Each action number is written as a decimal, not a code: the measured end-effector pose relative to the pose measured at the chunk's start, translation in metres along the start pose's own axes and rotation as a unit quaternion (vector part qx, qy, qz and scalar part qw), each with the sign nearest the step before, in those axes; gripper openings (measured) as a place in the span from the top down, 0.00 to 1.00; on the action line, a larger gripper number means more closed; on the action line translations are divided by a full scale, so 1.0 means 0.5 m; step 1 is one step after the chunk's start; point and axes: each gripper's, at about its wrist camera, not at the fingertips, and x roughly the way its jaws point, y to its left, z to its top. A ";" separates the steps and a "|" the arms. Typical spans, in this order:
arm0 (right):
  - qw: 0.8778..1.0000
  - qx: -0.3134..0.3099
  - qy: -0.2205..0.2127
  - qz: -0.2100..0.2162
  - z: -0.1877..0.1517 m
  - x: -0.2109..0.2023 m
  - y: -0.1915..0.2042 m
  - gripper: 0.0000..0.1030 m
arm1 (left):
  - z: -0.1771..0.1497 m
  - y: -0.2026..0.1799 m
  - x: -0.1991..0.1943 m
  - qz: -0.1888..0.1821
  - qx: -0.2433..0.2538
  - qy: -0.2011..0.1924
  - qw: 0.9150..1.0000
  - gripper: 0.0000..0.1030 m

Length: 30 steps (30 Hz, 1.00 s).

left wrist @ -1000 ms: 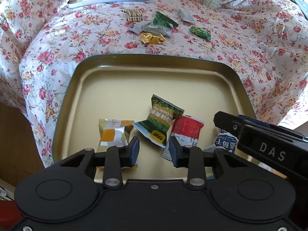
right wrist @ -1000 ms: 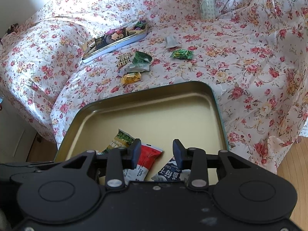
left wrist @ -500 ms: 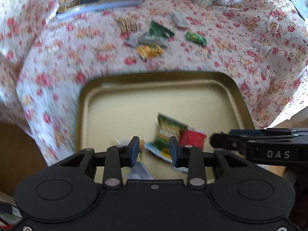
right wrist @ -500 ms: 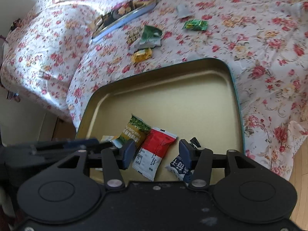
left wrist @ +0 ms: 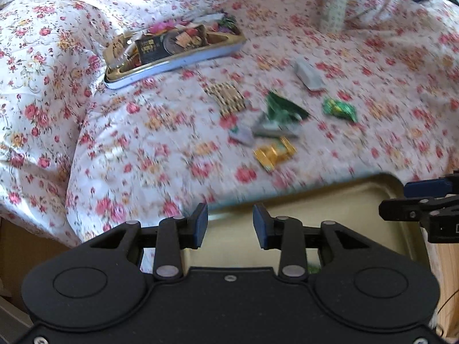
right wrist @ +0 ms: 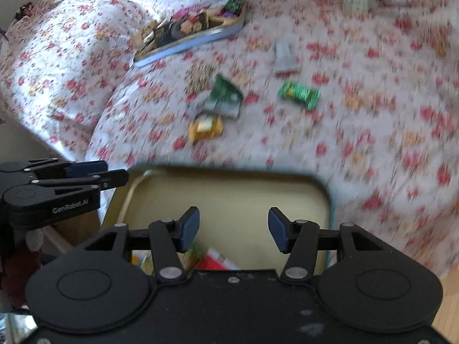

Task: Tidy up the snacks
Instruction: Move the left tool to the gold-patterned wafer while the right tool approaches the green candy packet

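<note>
A: Tongs state?
B: Left tongs [left wrist: 230, 226] and right tongs [right wrist: 233, 233] both opening, nothing between them, over the tin [right wrist: 292, 197].
A: Snacks?
B: Loose snacks [left wrist: 274, 154] on the bedspread [left wrist: 143, 143] beyond; some in the tin.

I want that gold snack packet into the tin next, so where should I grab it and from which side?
Grip the gold snack packet across its narrow middle, coming straight down from above: it lies flat on the floral bedspread, apart from its neighbours, with crimped ends too thin to pinch.
</note>
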 end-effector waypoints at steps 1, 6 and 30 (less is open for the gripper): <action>1.000 -0.001 -0.004 -0.003 0.011 0.003 -0.002 0.45 | 0.010 0.003 0.005 0.000 -0.004 -0.002 1.000 0.57; 0.999 -0.016 -0.031 -0.032 0.057 0.033 -0.008 0.45 | 0.052 0.015 0.030 0.014 -0.017 -0.029 0.999 0.56; 0.990 -0.052 -0.131 -0.011 0.101 0.158 -0.006 0.45 | 0.140 0.044 0.195 -0.038 -0.030 -0.143 0.989 0.51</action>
